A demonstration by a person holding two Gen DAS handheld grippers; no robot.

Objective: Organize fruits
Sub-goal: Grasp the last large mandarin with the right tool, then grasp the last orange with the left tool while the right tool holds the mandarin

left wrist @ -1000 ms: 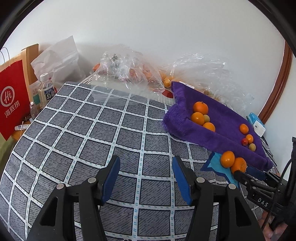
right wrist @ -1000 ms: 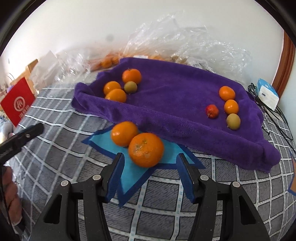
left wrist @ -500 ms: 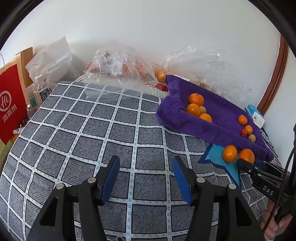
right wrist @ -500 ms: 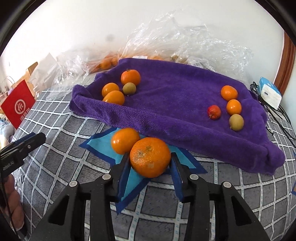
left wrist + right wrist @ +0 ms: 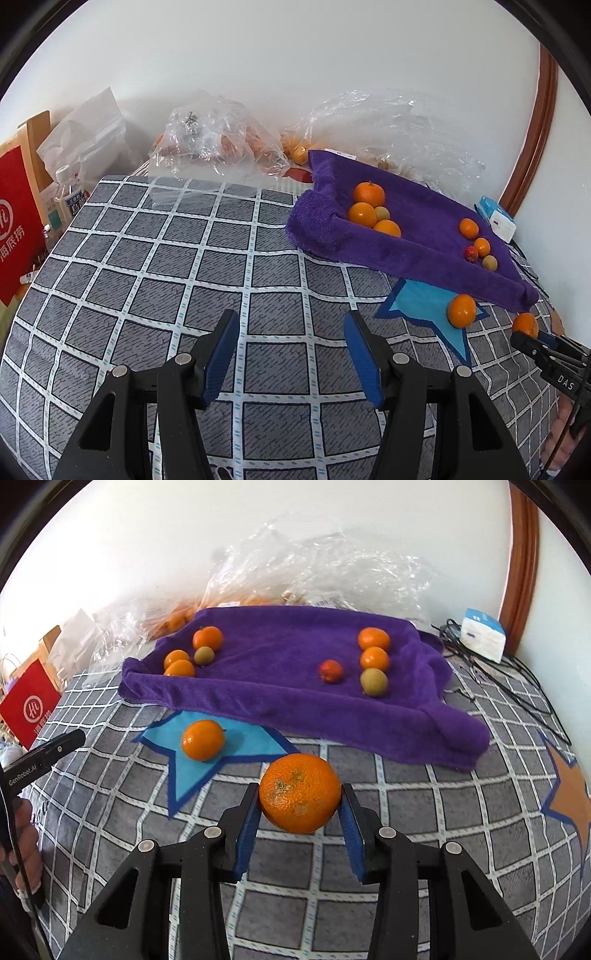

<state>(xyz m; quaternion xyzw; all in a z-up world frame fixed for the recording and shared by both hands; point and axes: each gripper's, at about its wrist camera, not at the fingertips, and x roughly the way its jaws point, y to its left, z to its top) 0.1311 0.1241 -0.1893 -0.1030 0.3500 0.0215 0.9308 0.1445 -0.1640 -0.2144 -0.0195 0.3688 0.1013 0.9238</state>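
My right gripper is shut on a large orange and holds it above the checked cloth, in front of the purple towel; the held orange also shows in the left wrist view. A second orange lies on the blue star mat. Two groups of fruit lie on the towel: oranges and a green fruit at left, oranges, a red fruit and a green fruit at right. My left gripper is open and empty over the checked cloth, left of the towel.
Clear plastic bags with more fruit lie against the back wall. A red paper bag and a water bottle stand at the left edge. A white box and black cables lie at right. An orange star mat lies at far right.
My right gripper closed on the large orange and lifted it off the blue star mat, moving it right. The left gripper stayed open and shifted slightly.
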